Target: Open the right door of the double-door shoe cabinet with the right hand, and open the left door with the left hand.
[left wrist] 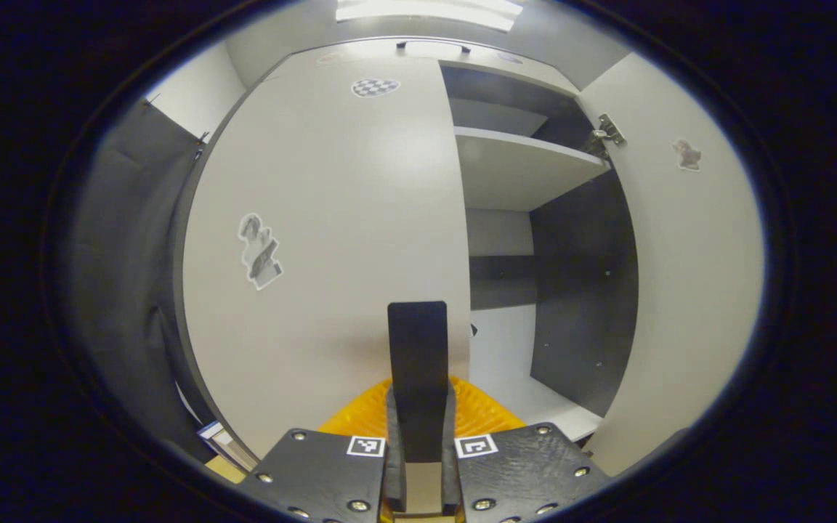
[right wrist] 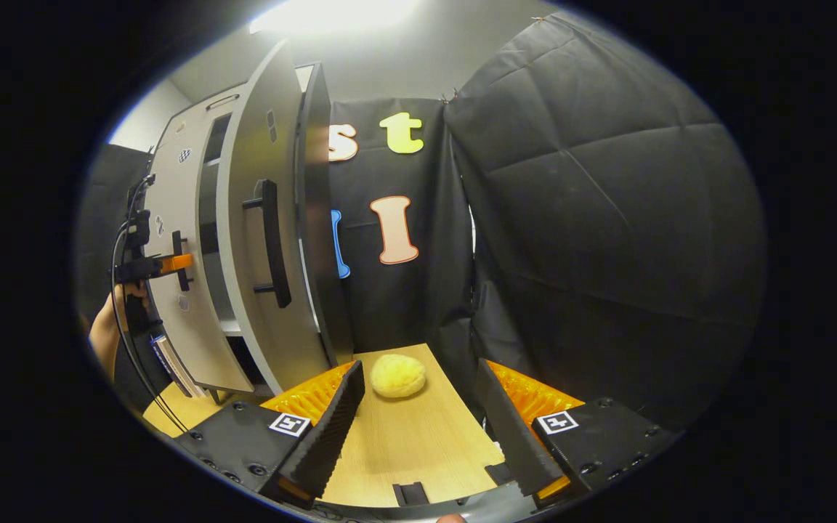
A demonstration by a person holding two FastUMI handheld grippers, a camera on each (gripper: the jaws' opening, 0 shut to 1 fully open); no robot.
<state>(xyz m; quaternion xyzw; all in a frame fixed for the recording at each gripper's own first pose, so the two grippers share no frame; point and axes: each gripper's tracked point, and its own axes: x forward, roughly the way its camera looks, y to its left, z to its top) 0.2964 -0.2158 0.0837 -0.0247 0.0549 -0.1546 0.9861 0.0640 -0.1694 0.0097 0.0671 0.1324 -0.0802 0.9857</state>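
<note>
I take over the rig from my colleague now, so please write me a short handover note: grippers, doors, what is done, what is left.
Left gripper: shut on the left door handle.
Right gripper: open, holding nothing, above the wooden table, facing a yellow round object.
Right door: swung wide open, shelves visible; its handle is free.
Left door: looks closed or nearly so.
Done: right door.
Left: pull the left door open with the left gripper.
</note>
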